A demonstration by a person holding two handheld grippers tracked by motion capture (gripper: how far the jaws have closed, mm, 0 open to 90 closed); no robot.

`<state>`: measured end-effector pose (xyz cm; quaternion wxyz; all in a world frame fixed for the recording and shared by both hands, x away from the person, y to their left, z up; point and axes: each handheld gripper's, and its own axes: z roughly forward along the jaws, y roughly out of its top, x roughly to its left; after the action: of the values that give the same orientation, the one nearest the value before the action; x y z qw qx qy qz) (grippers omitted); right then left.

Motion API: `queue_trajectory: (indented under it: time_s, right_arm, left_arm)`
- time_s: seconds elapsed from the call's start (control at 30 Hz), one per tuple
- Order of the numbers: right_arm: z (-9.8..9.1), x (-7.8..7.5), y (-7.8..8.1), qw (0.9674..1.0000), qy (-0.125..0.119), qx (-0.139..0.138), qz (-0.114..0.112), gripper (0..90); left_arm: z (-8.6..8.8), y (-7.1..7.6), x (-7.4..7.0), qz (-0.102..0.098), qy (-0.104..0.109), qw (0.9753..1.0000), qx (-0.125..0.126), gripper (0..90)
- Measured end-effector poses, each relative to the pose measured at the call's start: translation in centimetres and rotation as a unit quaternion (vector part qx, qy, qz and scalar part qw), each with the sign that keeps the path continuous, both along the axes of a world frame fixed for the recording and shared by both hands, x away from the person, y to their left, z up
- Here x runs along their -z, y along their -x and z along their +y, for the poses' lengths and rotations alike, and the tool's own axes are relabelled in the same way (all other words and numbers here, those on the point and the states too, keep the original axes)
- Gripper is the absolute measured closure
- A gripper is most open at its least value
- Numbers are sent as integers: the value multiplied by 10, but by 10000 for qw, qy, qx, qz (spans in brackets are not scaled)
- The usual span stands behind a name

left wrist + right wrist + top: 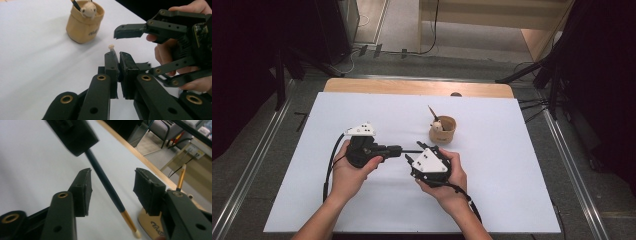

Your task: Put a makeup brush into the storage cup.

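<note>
Pencil (107, 187) clamped in the left fingers (111, 65), passing between the parted right fingers (82, 187) untouched, near bench (512, 200) middle

My left tool (398, 148) sits left of my right tool (412, 159), both over the counter (492, 200) near its middle. A pencil (107, 187) runs from the left tool into the gap of the right. A cup (442, 130) stands just behind the right tool, two pencils in it.

A dark-shafted pencil (107, 185) with a gold ferrule and pale eraser tip, held level above the table.
</note>
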<state>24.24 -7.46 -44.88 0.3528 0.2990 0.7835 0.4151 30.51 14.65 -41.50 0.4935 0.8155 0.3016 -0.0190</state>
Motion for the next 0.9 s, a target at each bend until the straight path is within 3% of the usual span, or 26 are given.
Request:
queue_trajectory:
  time_s: [0.03,0.07,0.1,0.13,0.17,0.2,0.33,0.37,0.4,0.43,0.47,0.53,0.57,0.6,0.63,0.67,0.7,0.73,0.77,0.8,0.83,0.87,0.9]
  right_arm:
    - [0,0,0,10000,0,0,0,472]
    - [-4,-3,0,9991,-398,96,74,455]
    - [-6,-4,1,9980,-603,140,115,449]
    - [-8,-5,0,9966,-791,162,152,439]
    - [-8,-5,0,9966,-791,162,152,439]
    - [-10,-8,1,9924,-1172,256,279,421]
    - [-12,-11,3,9853,-1631,323,400,392]
    - [-13,-11,4,9820,-1790,371,464,371]
    - [-13,-11,4,9820,-1790,371,464,371]
    - [-13,-12,5,9762,-2050,453,544,346]
    - [-13,-12,5,9762,-2050,453,544,346]
    - [-14,-13,6,9670,-2401,537,656,321]
    - [-14,-12,7,9575,-2711,561,813,281]
    - [-14,-12,7,9575,-2711,561,813,281]
    - [-15,-11,7,9466,-3010,578,1002,252]
    - [-15,-11,7,9466,-3010,578,1002,252]
    - [-17,-10,5,9361,-3256,587,1197,206]
    - [-18,-8,4,9314,-3355,596,1281,201]
    - [-18,-8,4,9314,-3355,596,1281,201]
    - [-20,-6,3,9216,-3569,621,1395,203]
    - [-20,-6,3,9216,-3569,621,1395,203]
    - [-22,-5,2,9182,-3641,625,1430,203]
    - [-23,-4,1,9127,-3750,631,1498,203]
  left_arm:
    - [1,0,0,-42,71,10000,-24,865]
    - [2,1,0,-82,148,9998,-60,865]
    - [3,1,0,-136,197,9997,-93,865]
    - [4,1,0,-168,279,9994,-147,865]
    - [6,1,0,-212,360,9990,-152,865]
    - [7,2,1,-242,449,9985,-210,865]
    - [10,3,3,-315,711,9966,-266,865]
    - [11,4,3,-411,796,9955,-324,865]
    - [11,4,3,-411,796,9955,-324,865]
    - [12,4,3,-460,864,9946,-352,865]
    - [13,5,2,-502,928,9937,-391,865]
    - [15,7,2,-658,1066,9913,-402,865]
    - [15,8,2,-725,1154,9899,-383,865]
    - [15,9,2,-780,1169,9893,-404,865]
    - [14,11,2,-883,1174,9883,-418,865]
    - [14,12,2,-935,1210,9874,-419,865]
    - [14,13,2,-970,1287,9862,-382,865]
    - [13,13,3,-987,1302,9859,-369,865]
    - [13,14,3,-1000,1310,9857,-360,865]
    - [12,14,4,-1041,1350,9847,-358,865]
    - [12,15,5,-1043,1382,9842,-356,865]
    - [12,15,6,-1041,1415,9838,-352,865]
    - [11,15,7,-1055,1443,9832,-356,865]
